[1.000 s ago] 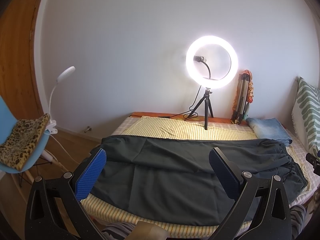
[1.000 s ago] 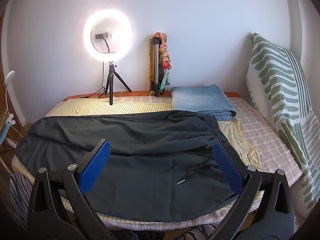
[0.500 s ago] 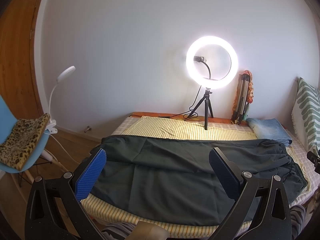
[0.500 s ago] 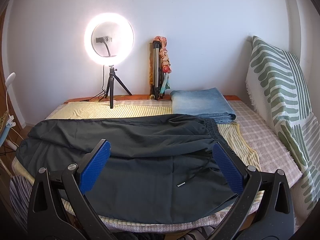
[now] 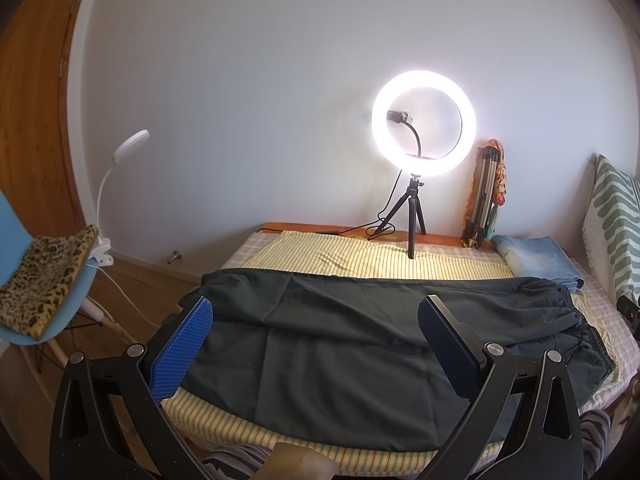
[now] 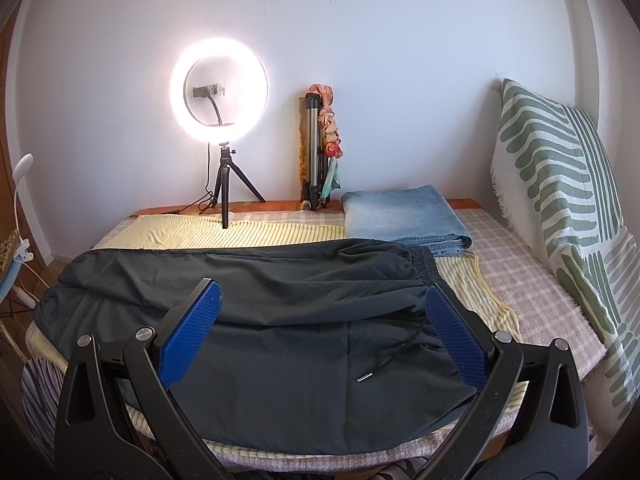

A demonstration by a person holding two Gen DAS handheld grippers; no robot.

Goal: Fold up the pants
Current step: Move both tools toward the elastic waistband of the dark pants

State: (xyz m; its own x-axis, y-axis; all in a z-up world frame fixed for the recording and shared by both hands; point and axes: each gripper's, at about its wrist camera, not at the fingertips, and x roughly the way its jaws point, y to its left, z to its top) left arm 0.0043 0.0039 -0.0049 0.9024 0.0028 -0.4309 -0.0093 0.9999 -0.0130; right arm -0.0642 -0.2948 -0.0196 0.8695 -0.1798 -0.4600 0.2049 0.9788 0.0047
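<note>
The dark pants (image 6: 280,320) lie flat across the bed (image 6: 540,300), long axis running left to right, waistband (image 6: 428,268) on the right; the right gripper (image 6: 320,320) hovers nearest it, the left gripper (image 5: 316,332) nearer the leg ends; both spread, holding nothing.

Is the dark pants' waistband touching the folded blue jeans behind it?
Cannot tell. In the right wrist view the pants waistband overlaps the jeans front edge, hiding any gap.
</note>
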